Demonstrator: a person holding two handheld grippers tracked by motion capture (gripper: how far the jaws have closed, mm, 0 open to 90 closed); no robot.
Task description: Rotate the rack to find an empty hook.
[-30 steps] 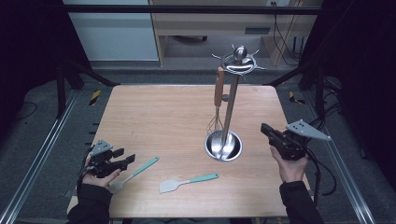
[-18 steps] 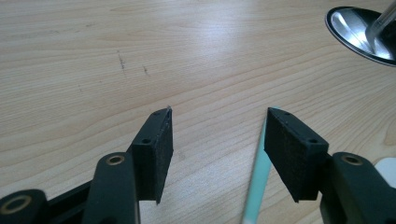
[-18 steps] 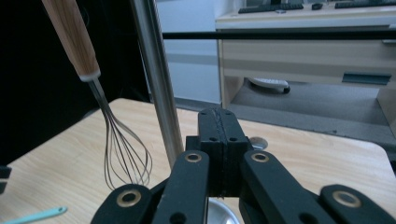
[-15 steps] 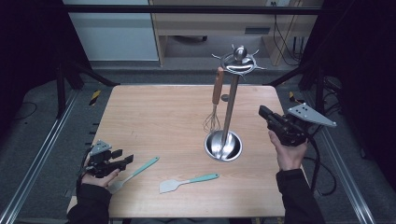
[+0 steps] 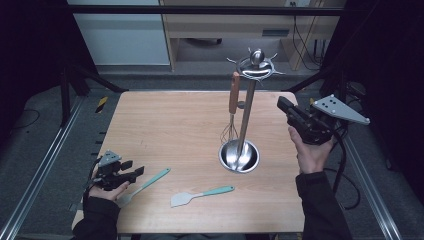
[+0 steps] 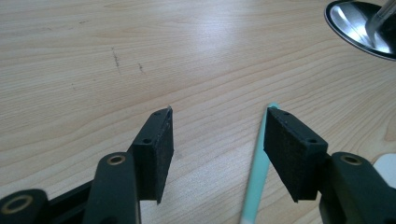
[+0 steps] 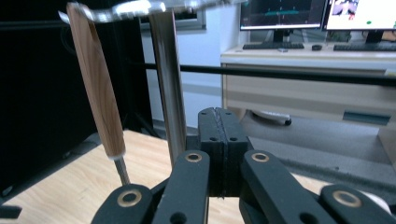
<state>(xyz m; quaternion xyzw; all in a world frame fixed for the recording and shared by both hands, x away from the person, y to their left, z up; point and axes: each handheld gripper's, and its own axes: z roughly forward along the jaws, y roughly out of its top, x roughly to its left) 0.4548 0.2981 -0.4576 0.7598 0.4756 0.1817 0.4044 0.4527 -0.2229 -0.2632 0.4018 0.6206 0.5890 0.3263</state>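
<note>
A steel utensil stand (image 5: pixel 245 120) rises from a round dish base (image 5: pixel 239 155) at the table's right middle. A whisk with a wooden handle (image 5: pixel 233 95) (image 7: pixel 97 88) hangs from the stand's top ring. My right gripper (image 5: pixel 286 106) (image 7: pixel 219 116) is held up at the table's right edge, shut with nothing between its pads, pointing toward the stand's pole (image 7: pixel 167 74). My left gripper (image 5: pixel 134 172) (image 6: pixel 217 137) rests low at the front left, open, its jaws pointing right. A teal handle (image 6: pixel 259 158) of a utensil (image 5: pixel 145 184) lies beside its right pad.
A grey spatula with a teal handle (image 5: pixel 200 194) lies near the front edge. The wooden table (image 5: pixel 165 125) has bare room across its left and back. Dark frame rails run along both sides, and a desk with monitors (image 7: pixel 317 14) stands behind.
My right gripper has risen and moved away from me along the right edge, still shut. The left gripper has stayed where it was.
</note>
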